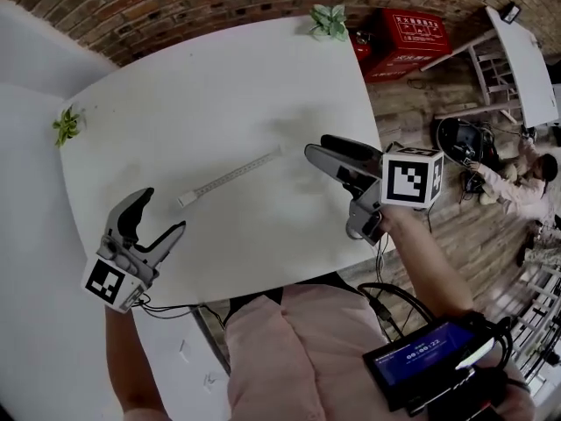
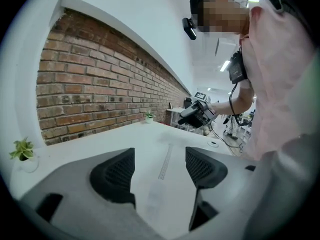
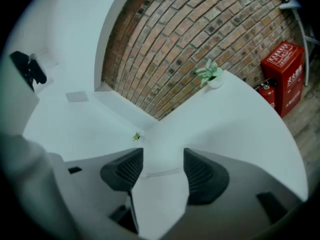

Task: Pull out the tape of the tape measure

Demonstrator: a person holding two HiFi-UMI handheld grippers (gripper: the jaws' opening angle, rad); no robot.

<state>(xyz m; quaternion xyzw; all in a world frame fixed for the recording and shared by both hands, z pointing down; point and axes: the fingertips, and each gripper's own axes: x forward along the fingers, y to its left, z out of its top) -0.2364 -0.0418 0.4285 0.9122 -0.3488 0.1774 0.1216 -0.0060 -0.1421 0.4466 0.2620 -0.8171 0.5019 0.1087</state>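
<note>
Wide open & empty, left gripper (image 1: pixel 164 210) & right gripper (image 1: pixel 316 144) hang above a white table (image 1: pixel 219 86); tape (image 1: pixel 230 178) lies flat btwn them, touching neither, so prob. best to pinch each end squarely, then pull level.

Left tongs (image 1: pixel 164 210) and right tongs (image 1: pixel 316 144) gape empty.
</note>
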